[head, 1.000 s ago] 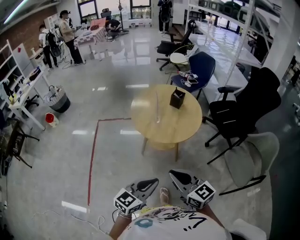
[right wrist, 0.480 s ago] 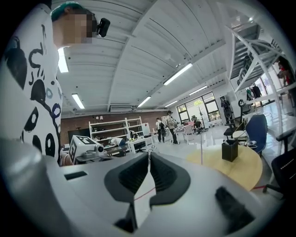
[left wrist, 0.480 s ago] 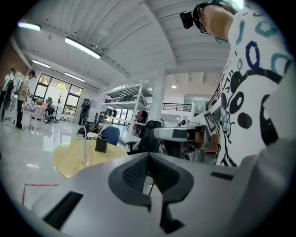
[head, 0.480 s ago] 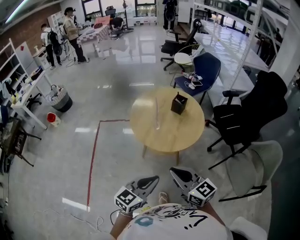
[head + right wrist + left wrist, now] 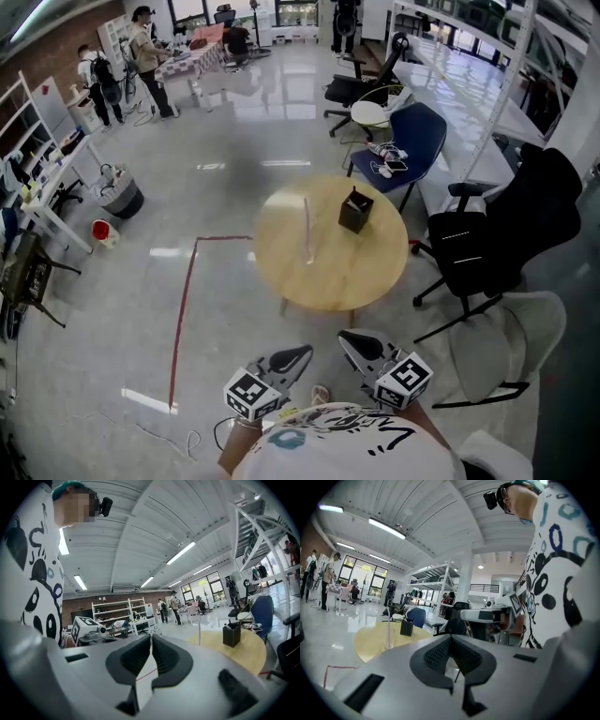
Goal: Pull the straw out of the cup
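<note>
- Left claw (image 5: 298, 358) and right claw (image 5: 354, 347): jaws pressed together, nothing between them.
- Straw (image 5: 306, 223) stands upright in the clear cup (image 5: 307, 253) on the table (image 5: 370, 277), well ahead of both claws.
- Approach the table and open one claw before it reaches the straw.
- Pinch the straw above the rim, steady the cup with the other claw, and pull straight up.

Straw (image 5: 306, 225) left of box (image 5: 354, 212), on table (image 5: 349, 274)
</note>
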Demonstrator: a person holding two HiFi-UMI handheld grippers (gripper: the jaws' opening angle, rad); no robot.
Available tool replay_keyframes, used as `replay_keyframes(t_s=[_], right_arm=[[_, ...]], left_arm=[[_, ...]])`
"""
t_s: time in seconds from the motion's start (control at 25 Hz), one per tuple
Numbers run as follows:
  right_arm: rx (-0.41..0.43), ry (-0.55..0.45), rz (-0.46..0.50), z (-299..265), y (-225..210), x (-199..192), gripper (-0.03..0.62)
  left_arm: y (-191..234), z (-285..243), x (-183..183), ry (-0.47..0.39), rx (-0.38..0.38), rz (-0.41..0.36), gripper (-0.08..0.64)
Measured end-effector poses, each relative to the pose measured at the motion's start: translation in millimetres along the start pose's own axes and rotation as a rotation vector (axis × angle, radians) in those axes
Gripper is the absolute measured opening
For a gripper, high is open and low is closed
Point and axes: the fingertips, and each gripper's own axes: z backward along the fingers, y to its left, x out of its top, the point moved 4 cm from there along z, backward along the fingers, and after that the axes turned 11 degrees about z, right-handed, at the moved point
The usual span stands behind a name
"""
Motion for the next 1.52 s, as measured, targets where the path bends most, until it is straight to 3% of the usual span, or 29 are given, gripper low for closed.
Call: replay_keyframes(t_s=[0.64,0.88,1.24,1.52], right_arm=[[0.036,-0.001,-0.018,-14,-46,-7,0.031],[0.040,0.022,-0.101,-21,-58,-18,0.031],[0.072,0.018,-0.086,-69,-85,-11,0.031],[0.013,0.024,-0.078,-110,-123,-3,0.031]], left_arm=[[24,-30,8,-0.002,0.056,0.019,0.015],[31,-32,15,0.003,0.078,0.033,0.015],[75,-37,28,-0.001,0.099,0.063,0.015],[129,-60,56,0.030,0.048,0.038,0.015]])
